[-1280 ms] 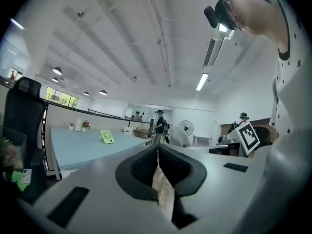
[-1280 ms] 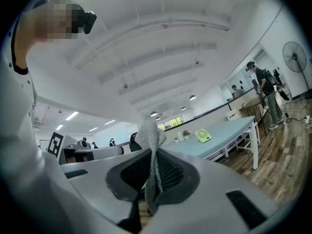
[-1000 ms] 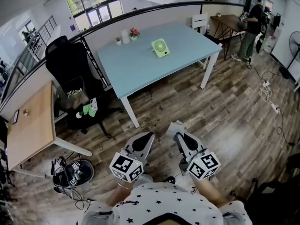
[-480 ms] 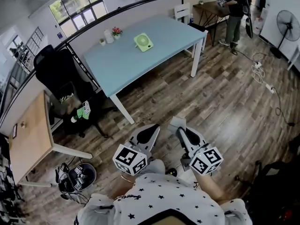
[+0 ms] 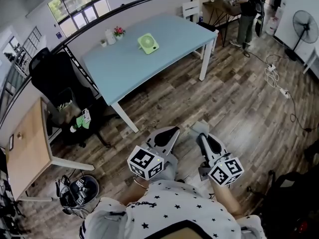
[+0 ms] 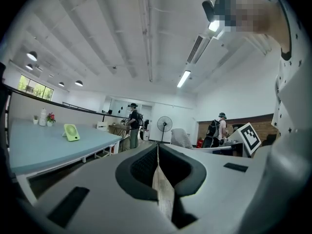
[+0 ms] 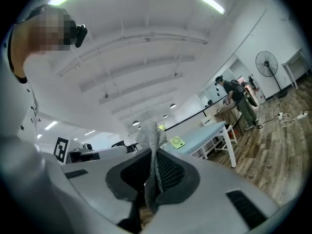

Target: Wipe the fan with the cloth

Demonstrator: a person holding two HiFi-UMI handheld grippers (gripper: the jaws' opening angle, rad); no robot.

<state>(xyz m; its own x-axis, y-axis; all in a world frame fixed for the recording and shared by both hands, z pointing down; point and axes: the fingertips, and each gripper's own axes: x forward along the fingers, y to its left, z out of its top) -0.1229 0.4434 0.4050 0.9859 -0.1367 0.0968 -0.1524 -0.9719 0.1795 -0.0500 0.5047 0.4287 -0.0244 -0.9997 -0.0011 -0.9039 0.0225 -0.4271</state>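
Fan [image 5: 148, 43] stands on the far half of the light-blue table [image 5: 169, 46], well apart from both claws. We see its round grille turned toward us and slightly up. Its body is near square, so we cannot name a long axis. Left claw [image 5: 171, 130]: jaws closed flat against each other. Right claw [image 5: 200, 129]: jaws clamped on the grey cloth [image 7: 152, 139], a fold standing up past the tips. Both claws hang over the wood floor [image 5: 239, 98].
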